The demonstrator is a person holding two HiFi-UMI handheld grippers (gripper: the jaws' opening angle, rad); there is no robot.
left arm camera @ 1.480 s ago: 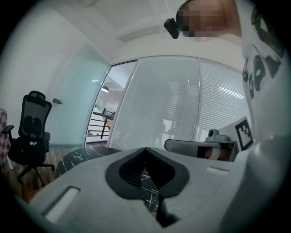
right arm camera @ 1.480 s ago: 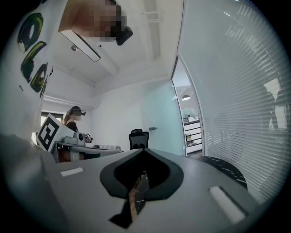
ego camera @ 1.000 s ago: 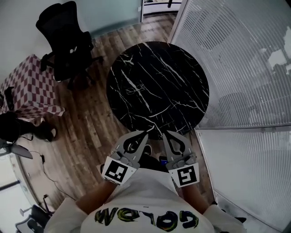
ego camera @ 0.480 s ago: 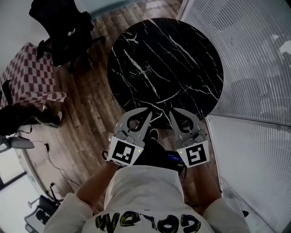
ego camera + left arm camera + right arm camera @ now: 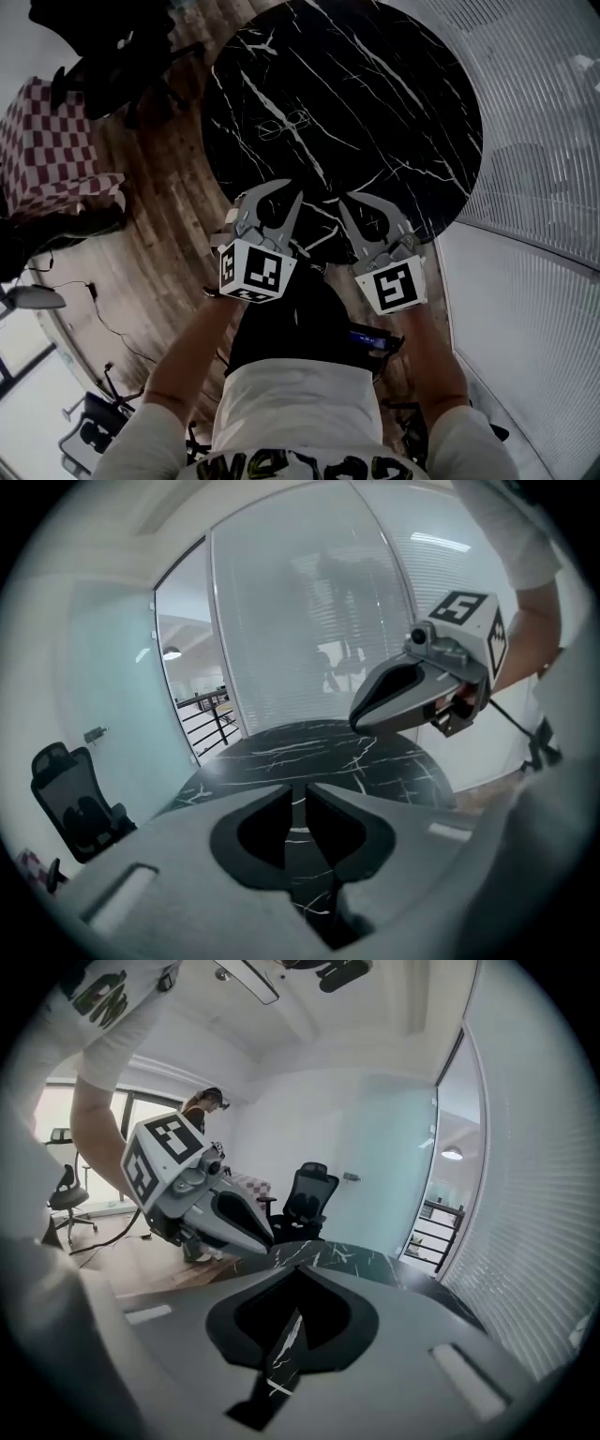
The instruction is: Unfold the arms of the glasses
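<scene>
Glasses (image 5: 284, 125) lie on the round black marbled tabletop (image 5: 403, 103), toward its left side, well apart from both grippers. Left gripper (image 5: 297, 195) hovers over the near rim. Its fingers stand slightly apart, having just been opening, with nothing between them. Right gripper (image 5: 343, 200) is just beside it, fingers pressed together, empty. Whether the glasses' arms are folded cannot be made out.
</scene>
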